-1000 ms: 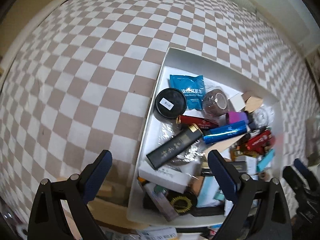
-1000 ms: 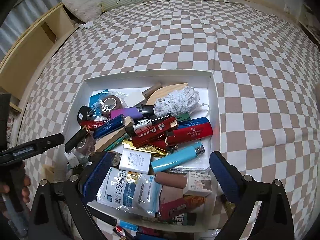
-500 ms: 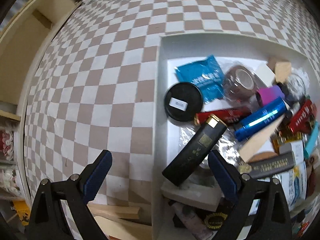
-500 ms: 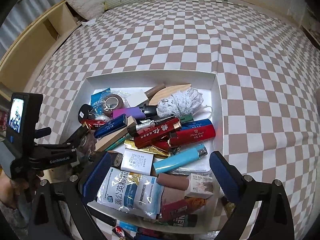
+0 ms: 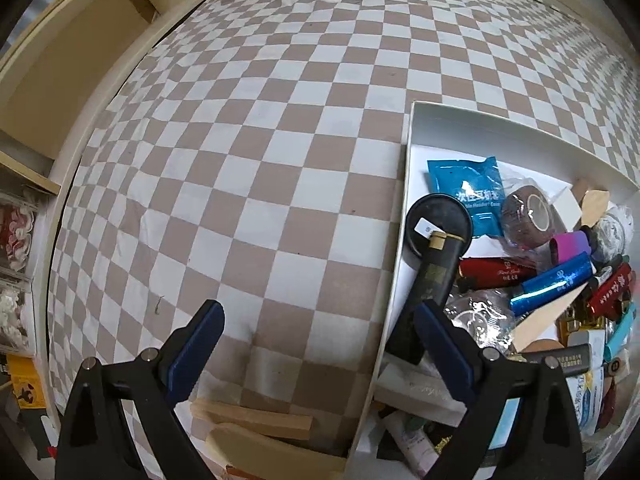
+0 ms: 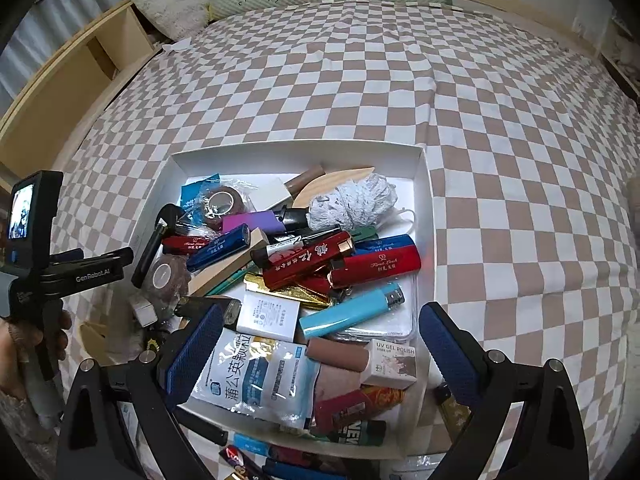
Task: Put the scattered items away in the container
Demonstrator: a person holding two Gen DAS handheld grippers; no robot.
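Observation:
The white box (image 5: 400,216) lies on a checked bedspread, heaped with lighters, packets, tape rolls and tubes. My left gripper (image 5: 318,344) is open and holds nothing. It hangs over the bedspread just left of the box wall, its right finger (image 5: 440,344) in front of a black gold-capped bottle (image 5: 434,276) that leans at that wall. Wooden pieces (image 5: 256,420) lie outside the box below the left gripper. My right gripper (image 6: 320,354) is open and holds nothing above the near end of the box (image 6: 424,184), over a white-and-blue packet (image 6: 256,376).
A hand (image 6: 24,340) holds the left gripper's handle at the left edge of the right wrist view. Several small items (image 6: 256,460) lie outside the box's near wall. A wooden shelf unit (image 5: 76,60) borders the bed on the left. Pillows (image 6: 172,4) lie at the headboard.
The left wrist view has swung left, so the box now sits at its right side and the wooden pieces show below. The left gripper's body has entered the right wrist view.

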